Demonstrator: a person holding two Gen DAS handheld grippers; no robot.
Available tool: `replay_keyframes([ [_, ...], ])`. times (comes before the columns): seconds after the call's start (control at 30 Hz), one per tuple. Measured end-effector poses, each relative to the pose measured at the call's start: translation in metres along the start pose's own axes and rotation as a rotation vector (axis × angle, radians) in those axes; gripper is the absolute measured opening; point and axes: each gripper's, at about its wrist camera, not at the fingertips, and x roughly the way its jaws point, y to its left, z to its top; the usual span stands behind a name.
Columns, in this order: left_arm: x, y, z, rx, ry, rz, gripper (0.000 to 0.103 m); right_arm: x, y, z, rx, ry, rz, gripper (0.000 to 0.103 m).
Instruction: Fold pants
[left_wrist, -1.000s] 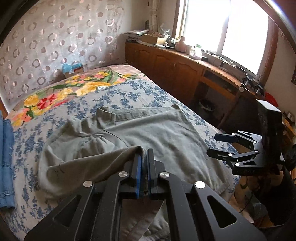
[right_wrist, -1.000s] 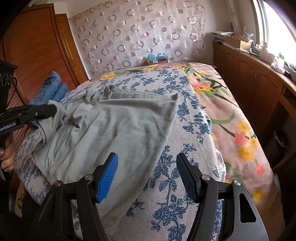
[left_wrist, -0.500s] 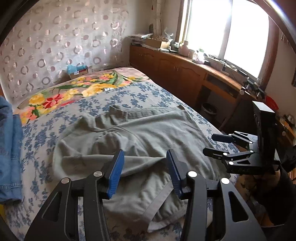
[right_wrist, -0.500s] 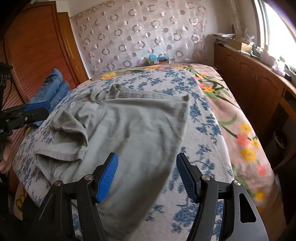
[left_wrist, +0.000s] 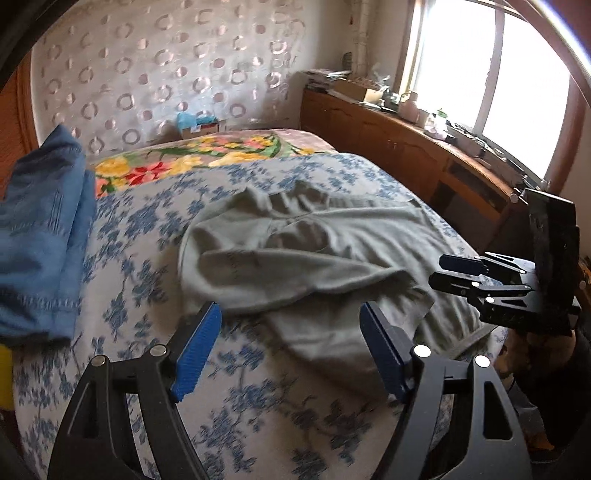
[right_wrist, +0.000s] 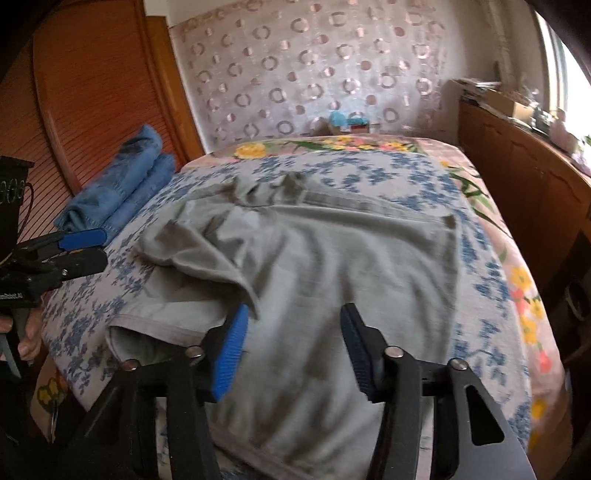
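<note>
Grey pants (left_wrist: 314, 258) lie across the bed, waistband toward the far wall, with one flap folded loosely over the rest. My left gripper (left_wrist: 290, 339) hovers just off the near edge of the cloth; its jaws are opening and nothing is between them. My right gripper (right_wrist: 291, 343) hangs above the lower part of the grey pants (right_wrist: 332, 280); its jaws are closing with cloth lying under the gap, the pads not pressing it. In the left wrist view the right gripper (left_wrist: 458, 271) shows at the right. The left gripper (right_wrist: 81, 247) shows at the left of the right wrist view.
The bed (left_wrist: 258, 406) has a blue-flowered cover and a bright floral blanket (left_wrist: 207, 158) beyond it. Folded blue jeans (left_wrist: 40, 236) lie at the bed's left side. A wooden cabinet (left_wrist: 406, 155) under the window runs along the right. A wooden slatted door (right_wrist: 81, 110) stands left.
My left gripper let go of the grey flap, opened wide and drew back to the left. The flap now rests on the pants. My right gripper moved in over the cloth and narrowed.
</note>
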Motion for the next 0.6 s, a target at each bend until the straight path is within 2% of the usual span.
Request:
replay_keyframes([
  [0.13,0.003,0.009,-0.012,-0.019,0.014,0.001,0.078,0.015,0.011,0.003,-0.029,0.028,0.019,0.039],
  [0.2,0.005,0.011,-0.016,-0.025,0.02,-0.005,0.078,0.024,0.014,0.004,-0.036,0.046,0.025,0.031],
  [0.37,0.012,0.016,-0.025,-0.04,0.041,-0.015,0.078,0.043,0.023,0.009,-0.064,0.103,0.04,0.019],
  [0.47,0.012,0.017,-0.029,-0.049,0.045,-0.019,0.078,0.045,0.028,0.014,-0.073,0.092,0.038,0.01],
  [0.6,0.013,0.018,-0.031,-0.054,0.044,-0.026,0.078,0.034,0.031,0.021,-0.069,0.039,0.04,0.009],
])
